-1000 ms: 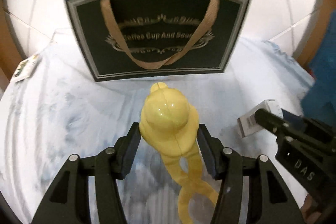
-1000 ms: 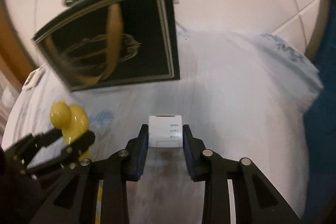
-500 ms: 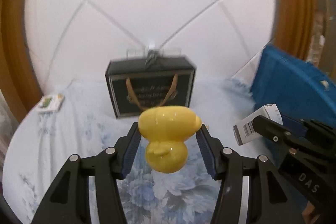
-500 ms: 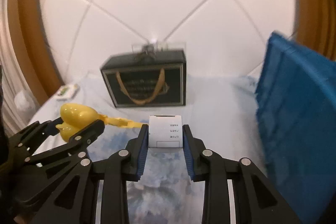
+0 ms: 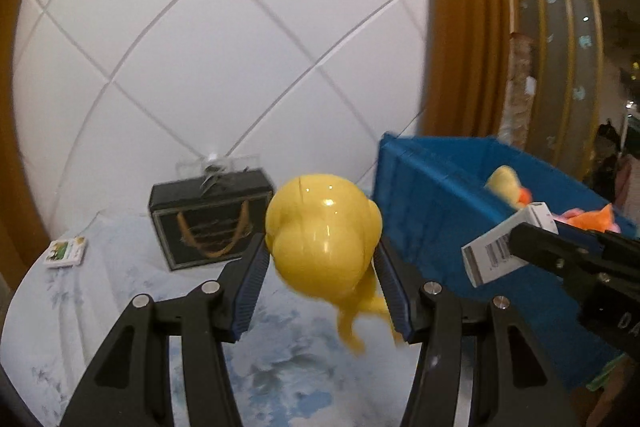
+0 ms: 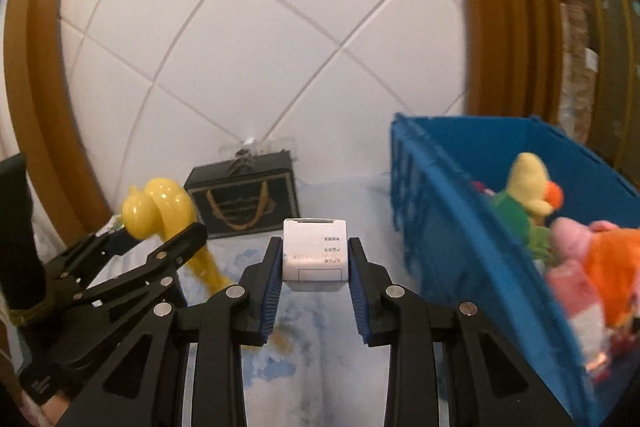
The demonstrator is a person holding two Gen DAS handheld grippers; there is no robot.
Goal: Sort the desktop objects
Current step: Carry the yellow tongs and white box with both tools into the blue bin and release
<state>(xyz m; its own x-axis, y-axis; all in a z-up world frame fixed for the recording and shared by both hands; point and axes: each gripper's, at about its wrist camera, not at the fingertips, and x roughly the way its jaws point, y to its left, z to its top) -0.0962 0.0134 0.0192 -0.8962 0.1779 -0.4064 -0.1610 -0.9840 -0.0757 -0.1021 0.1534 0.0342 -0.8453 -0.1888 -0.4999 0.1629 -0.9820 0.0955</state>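
Left gripper (image 5: 322,267) pinches a yellow duck-shaped scoop (image 5: 322,237) left of the blue bin (image 6: 448,227); right gripper (image 6: 314,265) clamps a white box (image 6: 315,249) just beside the bin, above the table (image 6: 320,367).

White tiled wall (image 5: 224,39) between brown wooden frames (image 5: 456,27).

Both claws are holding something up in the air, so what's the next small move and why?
Probably carry the right claw rightward over the blue bin rim. It grips a white box clear of the table, the bin sits just to its right already holding plush toys, and the left claw with the yellow toy is farther away.
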